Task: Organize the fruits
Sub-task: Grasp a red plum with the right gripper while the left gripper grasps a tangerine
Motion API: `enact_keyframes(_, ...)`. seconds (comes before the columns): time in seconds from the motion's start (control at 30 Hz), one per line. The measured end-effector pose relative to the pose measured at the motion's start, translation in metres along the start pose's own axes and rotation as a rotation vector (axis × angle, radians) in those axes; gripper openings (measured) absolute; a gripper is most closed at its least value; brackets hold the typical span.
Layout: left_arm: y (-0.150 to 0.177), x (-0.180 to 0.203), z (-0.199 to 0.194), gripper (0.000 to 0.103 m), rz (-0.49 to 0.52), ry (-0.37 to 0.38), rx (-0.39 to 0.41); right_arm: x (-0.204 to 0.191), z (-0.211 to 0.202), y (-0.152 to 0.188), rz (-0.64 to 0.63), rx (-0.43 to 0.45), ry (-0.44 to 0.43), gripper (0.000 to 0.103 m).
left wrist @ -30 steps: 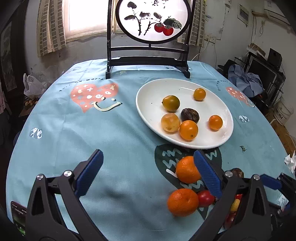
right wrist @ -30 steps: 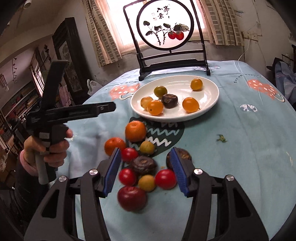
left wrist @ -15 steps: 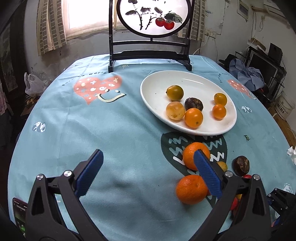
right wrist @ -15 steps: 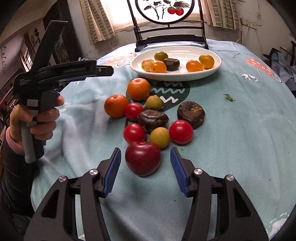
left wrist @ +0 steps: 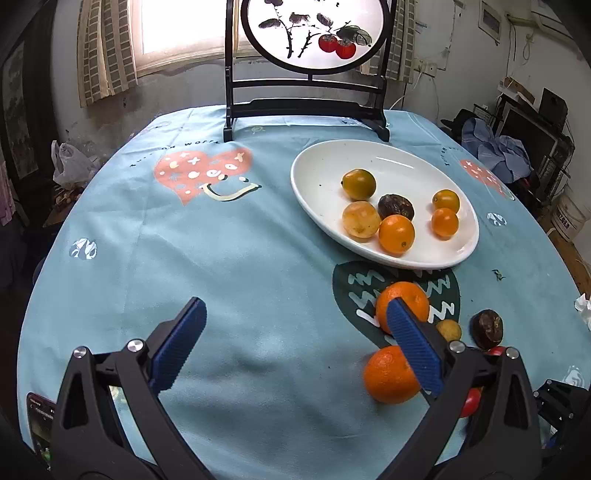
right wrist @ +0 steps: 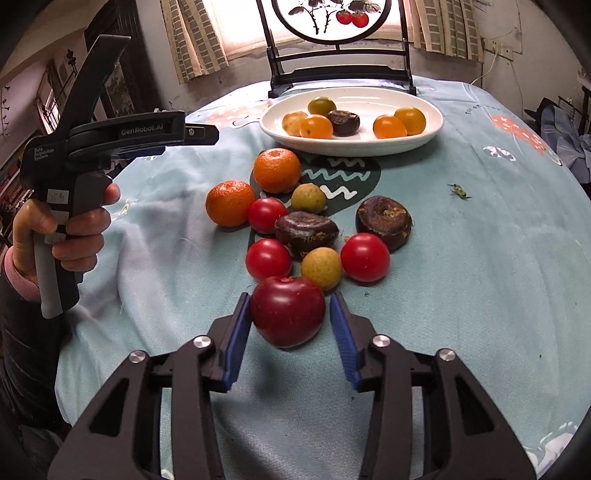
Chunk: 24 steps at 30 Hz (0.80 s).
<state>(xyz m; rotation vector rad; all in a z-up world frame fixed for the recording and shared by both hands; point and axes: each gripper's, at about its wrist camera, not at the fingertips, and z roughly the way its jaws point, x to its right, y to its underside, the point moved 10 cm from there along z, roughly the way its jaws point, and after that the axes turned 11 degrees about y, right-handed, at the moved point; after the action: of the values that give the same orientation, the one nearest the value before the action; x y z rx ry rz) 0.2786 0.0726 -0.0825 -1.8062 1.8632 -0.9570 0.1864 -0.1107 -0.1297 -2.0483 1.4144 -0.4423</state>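
Note:
A dark red round fruit [right wrist: 288,314] rests on the blue tablecloth, between the fingers of my right gripper [right wrist: 290,295]. Its jaws are closing: the left pad touches the fruit and the right pad stands a sliver off. Beyond it lie small red tomatoes [right wrist: 269,258], yellow fruits [right wrist: 321,267], two brown wrinkled fruits [right wrist: 306,230] and two tangerines [right wrist: 231,203]. The white plate [right wrist: 432,125] farther back holds several orange, yellow and brown fruits. My left gripper [left wrist: 293,302] is open over bare cloth, with the tangerines [left wrist: 388,376] behind its right finger.
A black stand with a round painted screen [left wrist: 314,33] rises at the table's far edge behind the plate [left wrist: 314,181]. A hand [right wrist: 74,229] holds the left gripper [right wrist: 210,134] at the left of the right wrist view. A phone [left wrist: 38,417] lies near the front left edge.
My right gripper has come down and forward over the fruit pile to the dark red fruit, and its jaws have narrowed around it. The left gripper has barely moved and stays open.

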Motion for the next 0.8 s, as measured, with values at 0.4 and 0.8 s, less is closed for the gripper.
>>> enact_keyframes(0.4,0.02,0.051,-0.001,0.096,0.249,0.197,-0.043,0.023,-0.016,-0.01,0.192,0.056,-0.147,0.039)
enact_keyframes(0.8,0.055,0.08,0.017,0.059,0.369,0.28,-0.16,0.024,-0.017,-0.011,0.197,0.058,-0.161,0.039)
